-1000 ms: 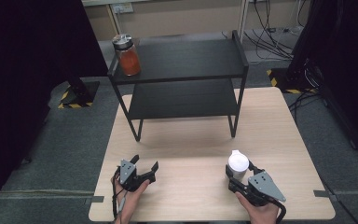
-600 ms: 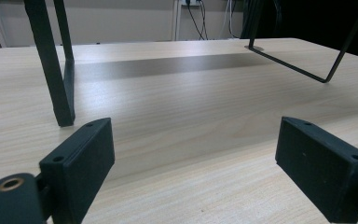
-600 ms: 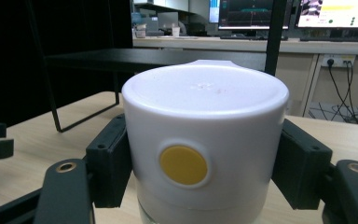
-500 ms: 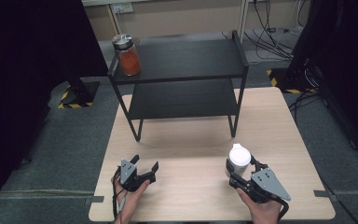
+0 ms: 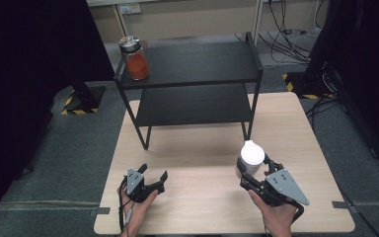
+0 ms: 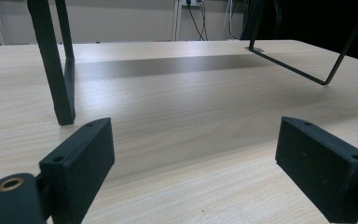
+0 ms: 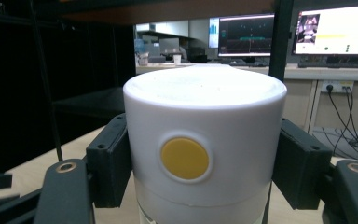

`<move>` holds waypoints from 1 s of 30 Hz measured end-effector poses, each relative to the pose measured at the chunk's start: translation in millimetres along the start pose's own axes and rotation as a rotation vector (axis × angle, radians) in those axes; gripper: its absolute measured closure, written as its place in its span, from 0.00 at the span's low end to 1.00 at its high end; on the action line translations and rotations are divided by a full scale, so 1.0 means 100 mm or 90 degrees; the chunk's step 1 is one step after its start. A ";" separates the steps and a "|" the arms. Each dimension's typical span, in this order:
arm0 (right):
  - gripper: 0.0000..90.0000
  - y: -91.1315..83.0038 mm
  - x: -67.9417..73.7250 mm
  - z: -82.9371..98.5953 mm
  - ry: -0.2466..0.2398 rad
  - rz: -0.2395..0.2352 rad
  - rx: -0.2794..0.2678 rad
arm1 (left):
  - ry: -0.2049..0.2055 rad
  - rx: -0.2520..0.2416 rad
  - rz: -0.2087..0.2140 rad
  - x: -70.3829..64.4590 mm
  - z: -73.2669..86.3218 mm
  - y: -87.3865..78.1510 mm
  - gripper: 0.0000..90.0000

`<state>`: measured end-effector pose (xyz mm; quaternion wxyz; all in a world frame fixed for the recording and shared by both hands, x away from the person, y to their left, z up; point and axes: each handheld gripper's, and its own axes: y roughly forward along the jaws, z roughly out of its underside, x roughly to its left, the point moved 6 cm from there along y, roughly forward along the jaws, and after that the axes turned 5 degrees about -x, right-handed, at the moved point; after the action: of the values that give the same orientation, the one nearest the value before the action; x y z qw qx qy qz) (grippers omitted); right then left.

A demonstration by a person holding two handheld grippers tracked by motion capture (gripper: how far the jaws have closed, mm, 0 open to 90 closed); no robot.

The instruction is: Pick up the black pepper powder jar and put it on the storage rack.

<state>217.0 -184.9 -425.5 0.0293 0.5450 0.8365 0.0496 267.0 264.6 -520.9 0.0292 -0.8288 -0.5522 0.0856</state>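
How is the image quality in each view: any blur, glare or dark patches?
High view: evenly lit and soft, its left side lost in black; the white container looks washed out. Left gripper view: left gripper pads blurred, wooden table sharp with a mild sheen. Right gripper view: container sharp, bright monitors behind, dark at left.

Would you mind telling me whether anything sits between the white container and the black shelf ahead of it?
Nothing visible does: the right hand-held gripper holds the white container, and bare table lies before the shelf.
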 end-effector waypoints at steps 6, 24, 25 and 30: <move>0.34 0.10 0.02 -0.12 0.001 0.002 -0.023 | 0.002 0.000 -0.001 0.00 0.00 0.00 0.12; 0.34 0.53 0.01 -0.62 -0.005 0.010 -0.084 | 0.004 0.002 -0.001 -0.01 0.00 0.00 0.12; 0.34 0.55 0.02 -0.65 -0.005 0.010 -0.086 | 0.004 0.003 -0.001 -0.01 0.00 0.00 0.12; 0.34 0.63 0.04 -0.75 -0.008 0.007 -0.095 | 0.001 0.003 -0.001 -0.01 0.00 0.01 0.12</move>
<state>265.4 -160.1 -343.9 0.0752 0.5463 0.8271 0.1087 267.4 263.9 -520.4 0.0313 -0.8284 -0.5526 0.0861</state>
